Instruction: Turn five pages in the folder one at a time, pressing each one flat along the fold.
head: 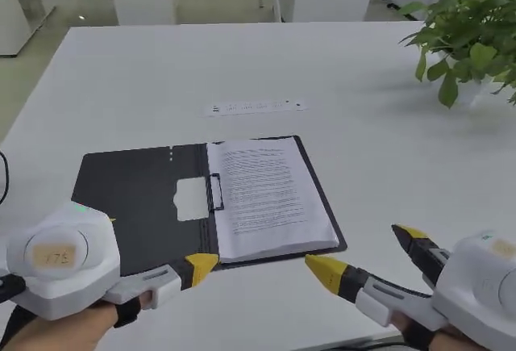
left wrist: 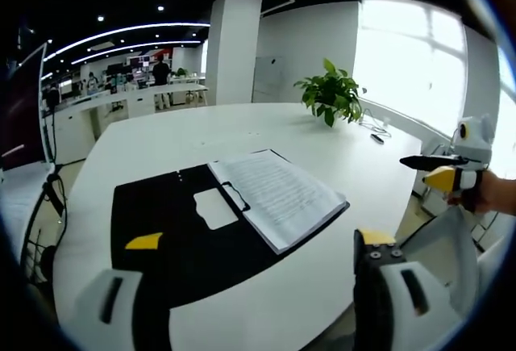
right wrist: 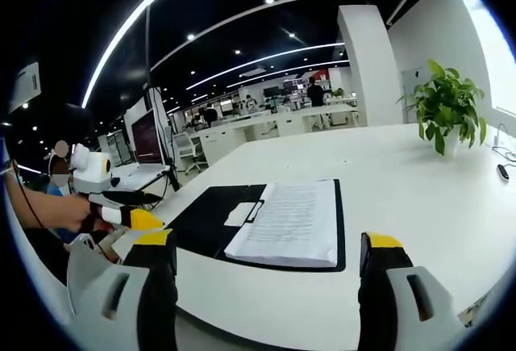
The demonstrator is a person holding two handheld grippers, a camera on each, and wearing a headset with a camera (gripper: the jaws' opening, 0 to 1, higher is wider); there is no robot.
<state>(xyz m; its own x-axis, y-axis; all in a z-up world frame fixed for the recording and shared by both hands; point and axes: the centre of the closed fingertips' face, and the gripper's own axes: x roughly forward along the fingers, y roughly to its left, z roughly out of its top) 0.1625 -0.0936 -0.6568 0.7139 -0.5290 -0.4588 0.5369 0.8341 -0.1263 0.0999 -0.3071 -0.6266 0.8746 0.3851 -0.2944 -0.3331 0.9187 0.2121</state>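
A black folder (head: 129,190) lies open on the white table, with a stack of printed pages (head: 270,198) flat on its right half. A white slip sits on the left cover beside the clip (head: 216,192). My left gripper (head: 155,243) hovers open over the folder's near left corner. In the left gripper view it (left wrist: 258,242) faces the folder (left wrist: 161,206) and the pages (left wrist: 278,194). My right gripper (head: 369,252) is open just off the folder's near right corner and holds nothing. In its own view it (right wrist: 266,240) looks at the pages (right wrist: 294,222).
A potted green plant (head: 472,36) stands at the far right of the table. A white strip with small sockets (head: 256,107) lies beyond the folder. The table's near edge runs just under both grippers. Desks, monitors and people are in the office behind.
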